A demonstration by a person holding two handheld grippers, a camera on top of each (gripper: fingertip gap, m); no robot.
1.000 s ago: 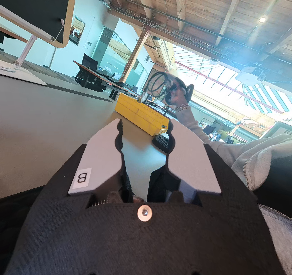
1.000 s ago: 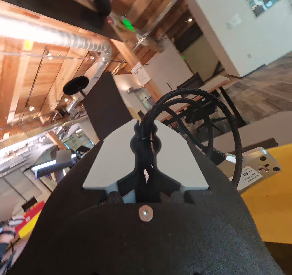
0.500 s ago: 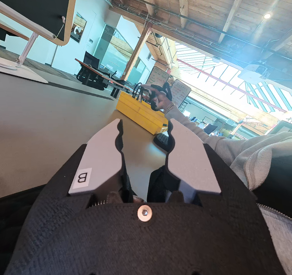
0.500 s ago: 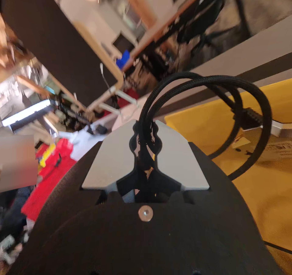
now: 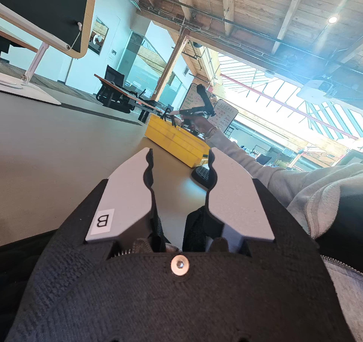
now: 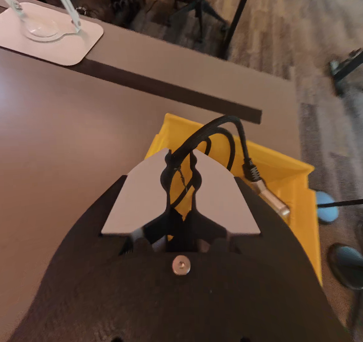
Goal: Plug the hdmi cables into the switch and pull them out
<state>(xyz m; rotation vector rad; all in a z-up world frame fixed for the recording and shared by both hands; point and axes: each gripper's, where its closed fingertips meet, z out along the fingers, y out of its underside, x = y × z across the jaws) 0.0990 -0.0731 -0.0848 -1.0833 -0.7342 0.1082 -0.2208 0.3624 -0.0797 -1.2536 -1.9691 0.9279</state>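
My right gripper hangs over a yellow bin. Its jaws stand slightly apart, with a coiled black braided HDMI cable loose between the tips. The cable ends in a black collar and a silver metal piece lying in the bin; I cannot tell whether that is only the plug or the switch edge-on. My left gripper is open and empty, low over the grey table, well short of the bin. The left wrist view shows the right gripper above the bin with cable loops below it.
A white monitor stand base sits at the table's far left, under a black monitor. A dark strip crosses the table behind the bin. A black mesh disc lies near the bin. A grey sleeve reaches across the right.
The right gripper swung down from pointing up to pointing at the bin, carrying the cable over it, and its jaws have parted. The left gripper has not moved.
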